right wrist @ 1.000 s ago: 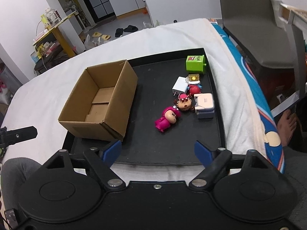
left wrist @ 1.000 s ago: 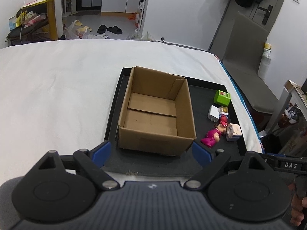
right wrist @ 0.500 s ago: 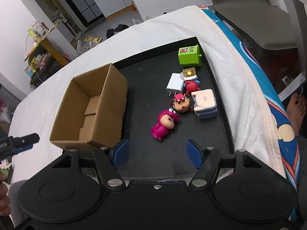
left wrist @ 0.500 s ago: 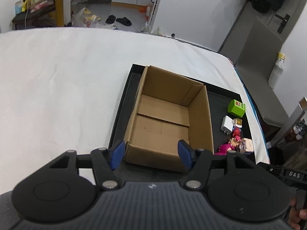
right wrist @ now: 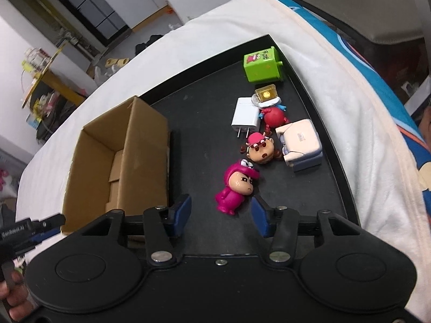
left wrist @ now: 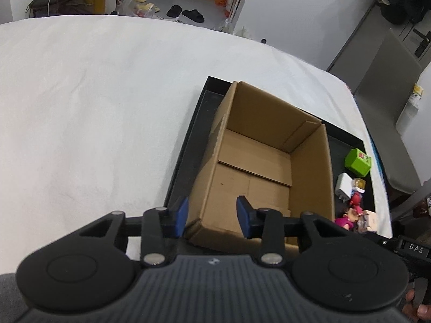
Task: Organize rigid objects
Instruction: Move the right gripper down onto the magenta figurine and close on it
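An open cardboard box (left wrist: 258, 167) stands on the left part of a black tray (right wrist: 204, 99); it also shows in the right wrist view (right wrist: 115, 158). My left gripper (left wrist: 211, 216) is open and straddles the box's near left corner, one finger outside and one inside. Right of the box lie a pink figurine (right wrist: 237, 185), a brown-faced figurine (right wrist: 260, 149), a red toy (right wrist: 273, 117), a white charger (right wrist: 246, 115), a green cube (right wrist: 262, 64) and a white block (right wrist: 300, 145). My right gripper (right wrist: 221, 214) is open, just short of the pink figurine.
The tray lies on a white cloth (left wrist: 94, 94) over the table. A small clear yellow case (right wrist: 266, 94) sits by the charger. The cloth's blue patterned edge (right wrist: 377, 62) runs along the right, with a grey chair (right wrist: 358, 10) beyond it.
Both grippers moved forward and lower and their jaws narrowed. The left one reached the box's near left corner; the right one closed in on the pink figurine.
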The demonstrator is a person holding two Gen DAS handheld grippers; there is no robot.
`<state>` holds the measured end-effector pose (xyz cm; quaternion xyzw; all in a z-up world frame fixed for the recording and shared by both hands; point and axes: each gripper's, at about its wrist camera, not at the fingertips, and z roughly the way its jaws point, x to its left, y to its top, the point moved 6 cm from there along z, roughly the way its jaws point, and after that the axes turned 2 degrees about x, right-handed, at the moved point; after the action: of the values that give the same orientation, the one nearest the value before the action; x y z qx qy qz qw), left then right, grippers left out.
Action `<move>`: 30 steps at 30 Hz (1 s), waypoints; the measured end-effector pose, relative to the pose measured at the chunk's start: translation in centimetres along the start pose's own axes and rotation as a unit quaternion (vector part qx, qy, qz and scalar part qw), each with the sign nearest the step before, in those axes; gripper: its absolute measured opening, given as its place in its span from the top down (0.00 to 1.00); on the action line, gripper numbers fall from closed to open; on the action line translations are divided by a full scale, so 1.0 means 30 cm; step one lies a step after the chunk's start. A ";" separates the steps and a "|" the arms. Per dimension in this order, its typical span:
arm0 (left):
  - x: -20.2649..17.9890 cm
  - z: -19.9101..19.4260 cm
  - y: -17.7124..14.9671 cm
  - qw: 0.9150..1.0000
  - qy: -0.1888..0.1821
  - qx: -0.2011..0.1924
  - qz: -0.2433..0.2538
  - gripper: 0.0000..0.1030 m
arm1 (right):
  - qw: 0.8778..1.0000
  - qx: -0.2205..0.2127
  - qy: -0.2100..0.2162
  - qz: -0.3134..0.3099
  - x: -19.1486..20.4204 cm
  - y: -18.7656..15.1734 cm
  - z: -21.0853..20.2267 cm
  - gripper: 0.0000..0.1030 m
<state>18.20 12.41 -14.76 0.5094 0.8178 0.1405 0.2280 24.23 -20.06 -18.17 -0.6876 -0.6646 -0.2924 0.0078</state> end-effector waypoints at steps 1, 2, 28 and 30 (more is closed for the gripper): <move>0.003 0.009 0.003 1.000 0.003 0.001 0.001 0.63 | 1.000 0.000 -0.002 0.004 -0.002 0.001 0.008 0.53; 0.005 0.017 0.005 1.000 0.003 0.002 0.000 0.63 | 1.000 0.001 -0.004 0.008 -0.004 0.003 0.019 0.54; 0.015 0.113 0.008 0.999 0.015 0.028 0.023 0.89 | 0.997 0.032 -0.058 0.028 -0.002 -0.003 0.257 0.68; 0.011 0.109 0.003 0.999 0.015 0.029 0.029 0.89 | 0.998 0.030 -0.053 0.034 -0.007 -0.001 0.246 0.69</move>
<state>19.83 12.72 -17.60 0.5368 0.8099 0.1308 0.1970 27.09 -17.32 -24.39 -0.7237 -0.6491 -0.2345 0.0032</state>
